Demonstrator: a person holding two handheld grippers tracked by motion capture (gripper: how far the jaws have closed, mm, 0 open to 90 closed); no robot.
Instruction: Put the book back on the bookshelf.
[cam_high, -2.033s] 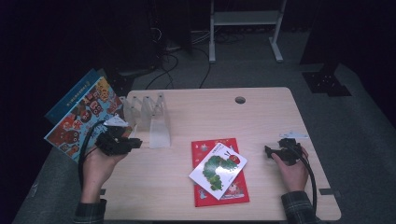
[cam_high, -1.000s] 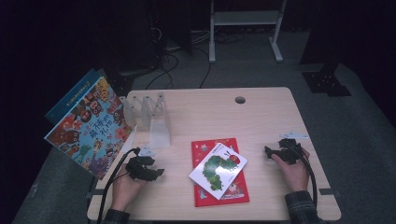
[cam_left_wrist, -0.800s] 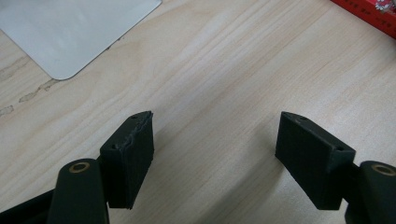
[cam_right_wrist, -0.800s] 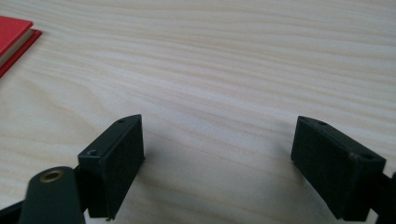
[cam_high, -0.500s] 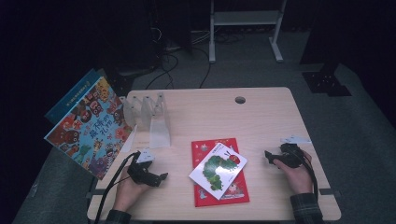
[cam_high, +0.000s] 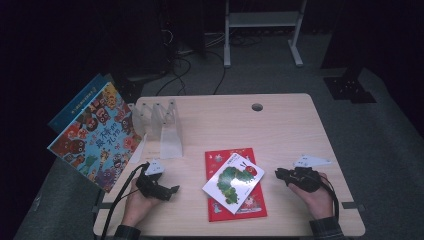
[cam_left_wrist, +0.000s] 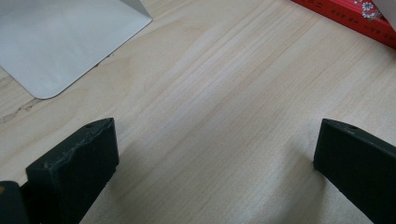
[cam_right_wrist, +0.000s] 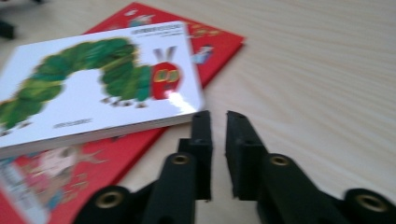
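A white caterpillar book (cam_high: 233, 182) (cam_right_wrist: 88, 88) lies askew on a red book (cam_high: 227, 159) (cam_right_wrist: 219, 44) at the table's near middle. My right gripper (cam_high: 278, 173) (cam_right_wrist: 217, 116) sits just right of them, pointing at the white book's corner. Its jaws have just been closing and stand shut with nothing between them. My left gripper (cam_high: 170, 191) (cam_left_wrist: 217, 135) rests near the front left. Its jaws have just been opening and stand open wide over bare wood. A colourful picture book (cam_high: 95, 135) leans at the table's left edge, with a blue book (cam_high: 75, 102) behind it.
A clear acrylic book stand (cam_high: 162, 125) stands at the back left, and its flat base (cam_left_wrist: 60, 42) lies just ahead of my left gripper. The red book's edge (cam_left_wrist: 345, 18) is farther off. A cable hole (cam_high: 257, 107) sits near the table's far edge.
My left gripper let go of the colourful book, drew back to the front edge and opened. My right gripper shifted a little and closed.
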